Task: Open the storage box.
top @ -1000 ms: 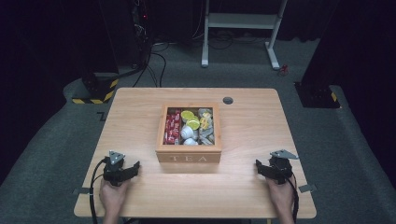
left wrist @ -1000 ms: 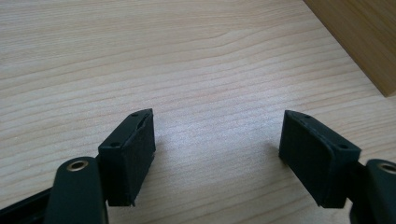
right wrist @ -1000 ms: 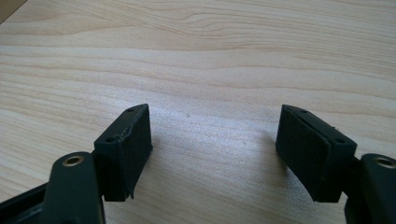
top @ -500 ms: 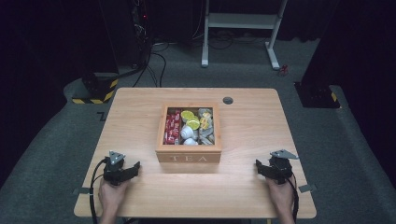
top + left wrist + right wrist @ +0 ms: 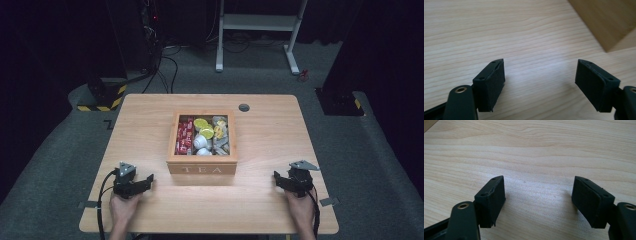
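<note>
Tabletop (image 5: 150, 125), pale wood. Wooden tea box (image 5: 202, 142) at centre, open-topped, lettered TEA; stiff, likely heavy loaded, so best gripped by its side walls. Inside: red packets at 9 o'clock, white and yellow pods centre, grey sachets at 3. Left gripper (image 5: 134, 183) at 7 o'clock, right gripper (image 5: 291, 181) at 5; jaws spread, empty.

Left gripper (image 5: 145, 180) and right gripper (image 5: 278, 180) rest low, fingers seemingly wide apart.
</note>
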A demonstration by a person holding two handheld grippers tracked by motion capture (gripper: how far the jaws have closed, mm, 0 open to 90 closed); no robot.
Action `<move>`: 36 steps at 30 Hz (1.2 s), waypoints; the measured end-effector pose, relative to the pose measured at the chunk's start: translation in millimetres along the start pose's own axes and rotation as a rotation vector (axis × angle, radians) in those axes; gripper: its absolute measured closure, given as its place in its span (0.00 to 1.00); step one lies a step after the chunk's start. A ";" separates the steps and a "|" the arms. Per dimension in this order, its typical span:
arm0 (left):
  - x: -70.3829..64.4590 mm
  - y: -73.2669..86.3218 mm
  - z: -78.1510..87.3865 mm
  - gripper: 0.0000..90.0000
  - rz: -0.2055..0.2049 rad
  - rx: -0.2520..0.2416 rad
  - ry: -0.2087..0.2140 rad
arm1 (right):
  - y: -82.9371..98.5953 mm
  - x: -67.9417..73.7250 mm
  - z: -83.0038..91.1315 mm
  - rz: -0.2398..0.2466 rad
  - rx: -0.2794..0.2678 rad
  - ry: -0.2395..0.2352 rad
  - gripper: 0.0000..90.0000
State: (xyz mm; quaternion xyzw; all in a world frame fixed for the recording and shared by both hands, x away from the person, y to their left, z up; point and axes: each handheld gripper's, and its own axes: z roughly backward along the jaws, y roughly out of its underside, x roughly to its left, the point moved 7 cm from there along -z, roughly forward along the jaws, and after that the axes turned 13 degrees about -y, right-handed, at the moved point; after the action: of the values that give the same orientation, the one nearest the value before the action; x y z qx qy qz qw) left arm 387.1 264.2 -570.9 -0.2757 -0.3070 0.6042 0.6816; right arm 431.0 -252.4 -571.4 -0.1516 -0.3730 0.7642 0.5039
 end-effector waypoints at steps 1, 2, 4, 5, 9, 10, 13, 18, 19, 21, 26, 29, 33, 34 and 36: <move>0.0 0.0 0.0 0.27 0.000 0.000 0.000 | 0.0 0.0 0.0 -0.001 0.000 0.000 0.30; -3.3 -1.3 1.9 0.27 0.001 -0.009 0.010 | 0.0 0.0 0.1 -0.001 0.001 0.000 0.30; -12.3 -5.6 9.0 0.30 0.001 -0.033 0.066 | 0.0 0.0 0.0 0.000 0.000 0.000 0.30; -13.8 -6.7 10.4 0.31 -0.007 -0.038 0.078 | 0.0 0.0 0.0 0.000 0.000 0.000 0.30; -23.2 -11.1 15.5 0.34 -0.019 -0.053 0.104 | 0.0 -0.5 0.1 0.005 0.002 -0.001 0.30; -25.7 -12.9 17.2 0.34 -0.019 -0.061 0.113 | 0.0 -0.5 0.1 0.005 0.002 -0.001 0.30; -32.7 -19.0 21.9 0.35 -0.026 -0.084 0.133 | 0.0 -0.5 0.2 0.005 0.002 -0.001 0.30; -45.5 -26.2 27.3 0.44 -0.054 -0.135 0.181 | 0.2 -0.1 0.3 0.002 0.003 -0.002 0.30; -47.0 -27.2 27.5 0.44 -0.058 -0.139 0.183 | 0.2 -0.1 0.3 0.002 0.003 -0.002 0.30; -49.9 -28.5 27.4 0.44 -0.060 -0.133 0.180 | 0.2 -0.1 0.3 0.002 0.003 -0.002 0.30; -56.8 -32.6 26.7 0.46 -0.088 -0.129 0.176 | 0.3 -0.1 0.3 0.002 0.003 -0.002 0.30; -60.6 -35.3 25.2 0.48 -0.107 -0.127 0.177 | 0.3 0.0 0.3 0.002 0.003 -0.002 0.30; -65.1 -37.8 24.5 0.52 -0.118 -0.135 0.171 | 0.3 -0.1 0.3 0.003 0.003 -0.002 0.30; -65.7 -38.3 24.5 0.52 -0.118 -0.139 0.172 | 0.3 -0.1 0.4 0.004 0.003 -0.002 0.30; -67.8 -39.8 24.2 0.53 -0.120 -0.149 0.169 | 0.4 -0.1 0.4 0.004 0.003 -0.002 0.30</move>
State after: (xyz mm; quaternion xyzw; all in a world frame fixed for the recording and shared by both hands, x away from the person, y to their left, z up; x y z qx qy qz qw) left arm 389.4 192.3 -531.0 -0.3564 -0.3085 0.5124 0.7178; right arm 430.6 -252.7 -571.4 -0.1509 -0.3720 0.7659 0.5022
